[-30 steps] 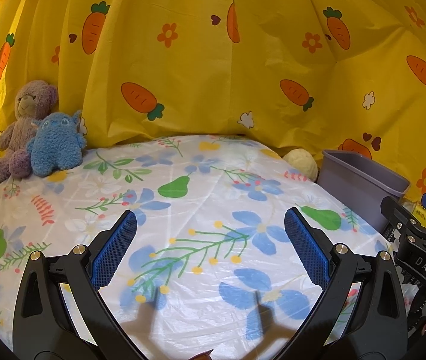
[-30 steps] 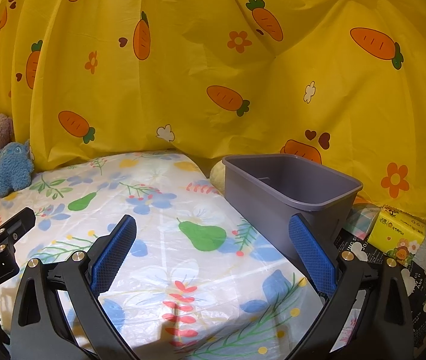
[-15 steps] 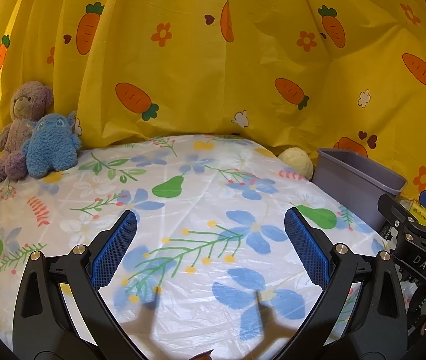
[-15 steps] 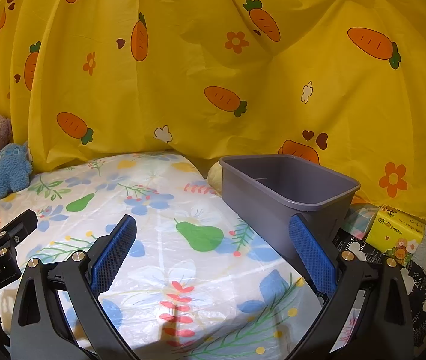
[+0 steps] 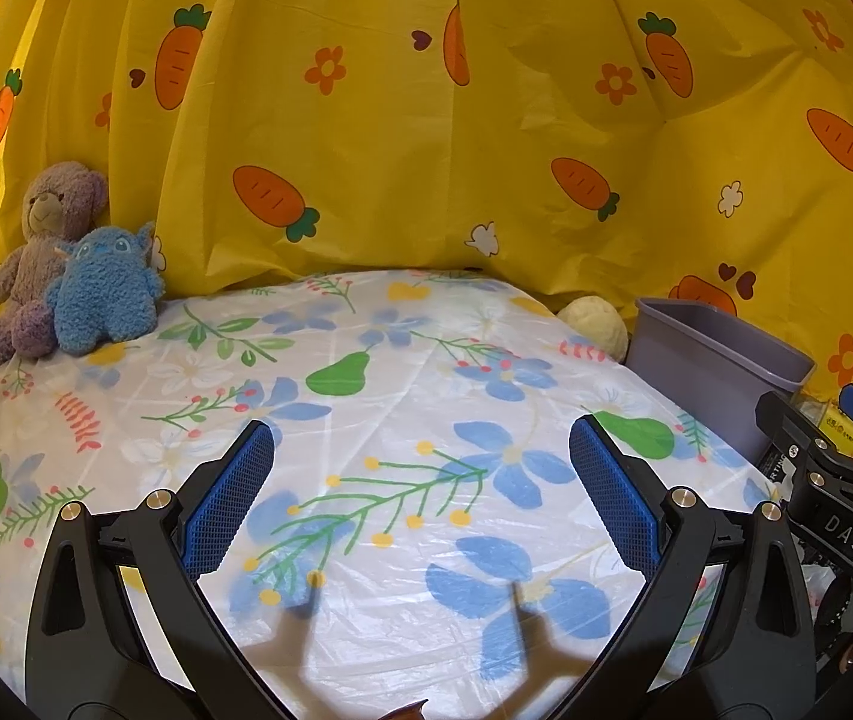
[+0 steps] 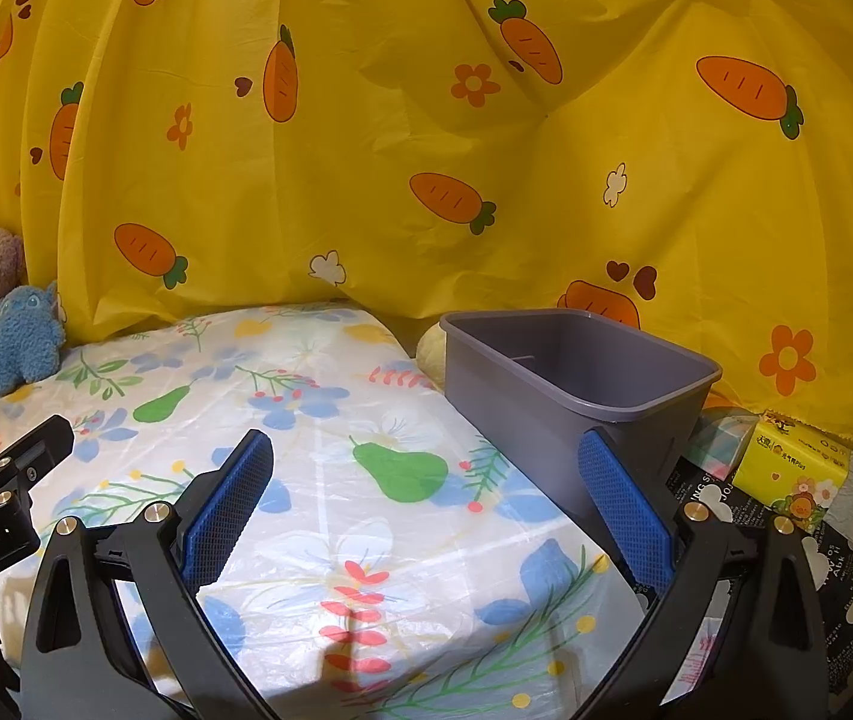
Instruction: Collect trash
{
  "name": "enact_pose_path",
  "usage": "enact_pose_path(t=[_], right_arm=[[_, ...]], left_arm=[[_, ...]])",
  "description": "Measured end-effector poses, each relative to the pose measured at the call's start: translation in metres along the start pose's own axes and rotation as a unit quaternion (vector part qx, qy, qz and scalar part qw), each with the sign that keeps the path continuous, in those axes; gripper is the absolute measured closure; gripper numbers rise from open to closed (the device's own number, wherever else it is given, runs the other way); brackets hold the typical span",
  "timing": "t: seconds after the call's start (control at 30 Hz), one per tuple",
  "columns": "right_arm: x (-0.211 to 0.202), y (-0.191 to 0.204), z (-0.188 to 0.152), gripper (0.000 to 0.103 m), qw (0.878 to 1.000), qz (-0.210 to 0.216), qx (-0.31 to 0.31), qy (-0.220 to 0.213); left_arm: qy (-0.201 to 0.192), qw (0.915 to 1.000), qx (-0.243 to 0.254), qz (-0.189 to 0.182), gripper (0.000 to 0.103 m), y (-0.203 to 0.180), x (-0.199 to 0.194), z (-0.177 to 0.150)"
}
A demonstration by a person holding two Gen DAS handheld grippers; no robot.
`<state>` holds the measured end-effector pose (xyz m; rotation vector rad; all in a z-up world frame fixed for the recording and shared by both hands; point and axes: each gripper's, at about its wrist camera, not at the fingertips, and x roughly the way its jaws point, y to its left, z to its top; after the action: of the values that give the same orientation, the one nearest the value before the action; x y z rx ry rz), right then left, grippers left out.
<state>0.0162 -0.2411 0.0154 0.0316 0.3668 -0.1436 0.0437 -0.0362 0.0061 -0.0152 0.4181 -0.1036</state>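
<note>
Yellow carrot-print curtain [image 5: 396,150] behind floral counter [image 5: 426,408] | left gripper [image 5: 420,492], right gripper [image 6: 426,492]: jaws wide, holding nothing | views nearly unchanged, slight drift | grey bin [image 6: 576,384] at counter's right edge; no trash visible on counter.

The middle of the table [image 5: 402,420], under its floral plastic cover, lies bare, giving open passage from the near edge to the far yellow curtain [image 5: 426,150]. At the far left corner a purple teddy bear [image 5: 36,252] and a blue plush toy [image 5: 105,294], touching each other, block the way. On the right the grey bin [image 6: 576,396] stands against the table's edge, with a pale round plush [image 5: 594,324] wedged just beyond it. Right of the bin, a yellow tissue pack [image 6: 792,468] crowds the floor.
</note>
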Motion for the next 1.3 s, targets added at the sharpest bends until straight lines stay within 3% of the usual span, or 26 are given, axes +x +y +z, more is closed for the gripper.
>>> enact_pose_path(t=[1.3], right_arm=[[0.0031, 0.0030, 0.0020, 0.005, 1.000, 0.002, -0.003, 0.003]], left_arm=[[0.000, 1.0000, 0.002, 0.005, 0.006, 0.0025, 0.0015, 0.0055]])
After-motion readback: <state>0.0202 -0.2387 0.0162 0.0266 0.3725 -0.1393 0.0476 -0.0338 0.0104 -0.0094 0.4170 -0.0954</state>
